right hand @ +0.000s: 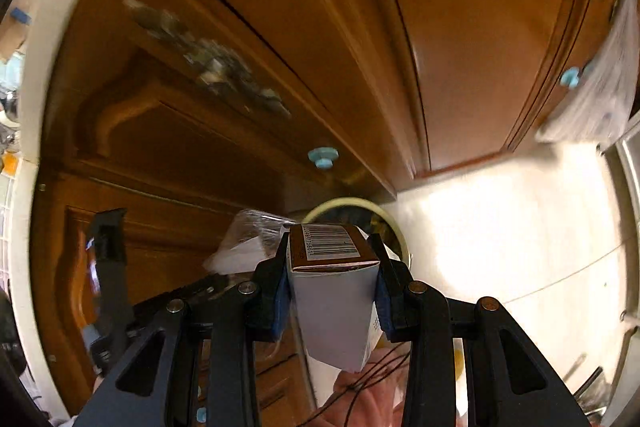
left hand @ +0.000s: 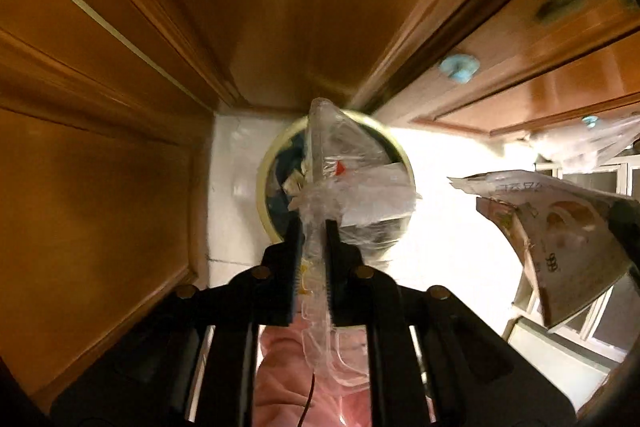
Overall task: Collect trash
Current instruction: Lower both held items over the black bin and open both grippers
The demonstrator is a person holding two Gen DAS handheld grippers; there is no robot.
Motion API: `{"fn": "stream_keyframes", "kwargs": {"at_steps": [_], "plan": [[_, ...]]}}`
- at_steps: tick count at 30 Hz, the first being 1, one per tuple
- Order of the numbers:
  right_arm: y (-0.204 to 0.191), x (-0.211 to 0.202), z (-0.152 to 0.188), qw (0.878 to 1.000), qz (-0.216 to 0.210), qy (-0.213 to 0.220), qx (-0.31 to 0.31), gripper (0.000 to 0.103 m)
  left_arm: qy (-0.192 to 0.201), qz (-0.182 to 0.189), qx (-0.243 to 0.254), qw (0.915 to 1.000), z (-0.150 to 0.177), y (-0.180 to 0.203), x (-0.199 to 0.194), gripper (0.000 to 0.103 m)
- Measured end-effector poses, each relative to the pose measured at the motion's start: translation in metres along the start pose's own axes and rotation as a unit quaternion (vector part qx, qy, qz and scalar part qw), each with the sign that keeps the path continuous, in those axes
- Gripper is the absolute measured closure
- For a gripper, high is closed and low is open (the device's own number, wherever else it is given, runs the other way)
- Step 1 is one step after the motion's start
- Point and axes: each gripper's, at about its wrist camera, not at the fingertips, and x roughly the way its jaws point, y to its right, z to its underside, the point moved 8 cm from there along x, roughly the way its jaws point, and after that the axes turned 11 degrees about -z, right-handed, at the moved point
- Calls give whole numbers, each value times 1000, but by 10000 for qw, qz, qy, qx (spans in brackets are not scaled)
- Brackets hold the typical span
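Observation:
My left gripper point(left hand: 314, 223) points straight down and is shut on a crumpled clear plastic wrapper point(left hand: 344, 163), which sticks out past the fingertips. Right beneath it a round bin point(left hand: 265, 183) with a pale yellow rim stands on the white floor, with scraps inside. My right gripper point(right hand: 332, 247) is shut on a white carton point(right hand: 336, 303) with a brown barcoded end. It hangs above and in front of the bin point(right hand: 394, 227). The carton point(left hand: 560, 239) also shows at the right of the left wrist view. The wrapper point(right hand: 248, 239) appears left of the carton in the right wrist view.
Brown wooden cabinet doors point(left hand: 100, 187) with light blue knobs point(right hand: 323, 158) close in the bin at the back and left. A white tiled floor point(right hand: 500, 227) spreads to the right. A clear plastic bag point(right hand: 604, 83) hangs at the far right. Pink clothing point(left hand: 280, 379) shows behind the fingers.

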Motion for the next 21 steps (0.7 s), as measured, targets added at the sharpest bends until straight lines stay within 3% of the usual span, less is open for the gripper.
{"fn": "stream_keyframes", "kwargs": {"at_steps": [3,4,11,21], "plan": [[9,33,7,9998,-32,-158,111,69,-189,30,67,9998,0,4,27,60],[12,43,10,9997,-38,-201,154,69,-169,-8,90,9998,-1,4,34,55],[23,109,18,9976,-195,-473,459,69,-148,-219,100,9996,5,-8,60,55],[17,190,27,9869,-707,-1007,1040,68,-69,-159,-441,9989,3,-55,70,55]]}}
